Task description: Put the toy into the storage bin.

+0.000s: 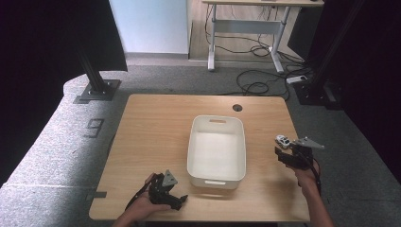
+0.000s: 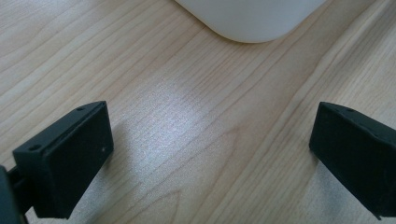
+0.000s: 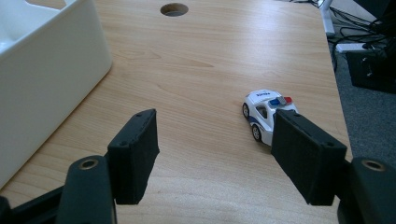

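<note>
A small white toy police car point(image 3: 262, 111) with a red-and-blue light bar stands on the wooden table near its right edge, seen also as the toy car point(image 1: 283, 140) in the high view. My right gripper point(image 1: 289, 155) is just behind it, open; in the right gripper view point(image 3: 219, 156) the car sits partly behind the right jaw's tip, nothing between the jaws. A white plastic bin point(image 1: 217, 150) is in the table's middle, empty. My left gripper point(image 1: 177, 199) rests open near the front edge, left of the bin, with bare wood between its jaws point(image 2: 212, 149).
The bin's rounded corner point(image 2: 250, 21) lies just ahead of the left gripper. A round cable hole point(image 1: 237, 108) is at the table's far side. Beyond the table are cables, a power strip point(image 1: 297, 79) and a desk frame on the carpet.
</note>
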`<state>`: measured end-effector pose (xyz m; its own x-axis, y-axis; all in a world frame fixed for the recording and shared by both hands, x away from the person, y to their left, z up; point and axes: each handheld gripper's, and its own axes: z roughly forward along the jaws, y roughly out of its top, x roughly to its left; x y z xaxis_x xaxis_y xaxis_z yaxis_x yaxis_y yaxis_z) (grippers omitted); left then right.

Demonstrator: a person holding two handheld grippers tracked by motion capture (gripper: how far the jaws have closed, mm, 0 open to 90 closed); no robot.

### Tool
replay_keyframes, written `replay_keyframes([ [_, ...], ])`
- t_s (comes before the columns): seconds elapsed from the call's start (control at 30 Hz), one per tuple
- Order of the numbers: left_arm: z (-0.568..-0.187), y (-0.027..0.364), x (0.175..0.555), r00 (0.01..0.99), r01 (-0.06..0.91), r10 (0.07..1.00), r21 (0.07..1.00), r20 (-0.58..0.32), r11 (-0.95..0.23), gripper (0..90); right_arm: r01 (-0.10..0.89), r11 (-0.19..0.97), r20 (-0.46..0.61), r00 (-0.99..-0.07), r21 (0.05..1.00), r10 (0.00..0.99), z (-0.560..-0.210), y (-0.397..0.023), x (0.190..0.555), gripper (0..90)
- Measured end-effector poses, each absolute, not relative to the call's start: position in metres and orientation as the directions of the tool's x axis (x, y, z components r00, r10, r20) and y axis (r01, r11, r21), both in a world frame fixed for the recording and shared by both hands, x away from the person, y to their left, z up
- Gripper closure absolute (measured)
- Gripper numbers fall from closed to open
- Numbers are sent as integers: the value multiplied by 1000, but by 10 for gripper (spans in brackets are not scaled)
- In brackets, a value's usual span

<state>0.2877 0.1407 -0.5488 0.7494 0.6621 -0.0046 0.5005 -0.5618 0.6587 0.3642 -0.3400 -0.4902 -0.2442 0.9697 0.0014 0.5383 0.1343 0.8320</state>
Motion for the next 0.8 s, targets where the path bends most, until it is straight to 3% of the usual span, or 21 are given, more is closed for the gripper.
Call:
replay_keyframes([
  [0.57, -549, 141, 288, 749, 500, 662, 659, -5, -562, 0, 556, 160, -23, -245, 816, 969, -497, -338, 373, 315],
  [0.8, -549, 141, 288, 749, 501, 662, 659, -5, -562, 0, 571, 116, 19, -226, 813, 974, -497, -352, 378, 323],
])
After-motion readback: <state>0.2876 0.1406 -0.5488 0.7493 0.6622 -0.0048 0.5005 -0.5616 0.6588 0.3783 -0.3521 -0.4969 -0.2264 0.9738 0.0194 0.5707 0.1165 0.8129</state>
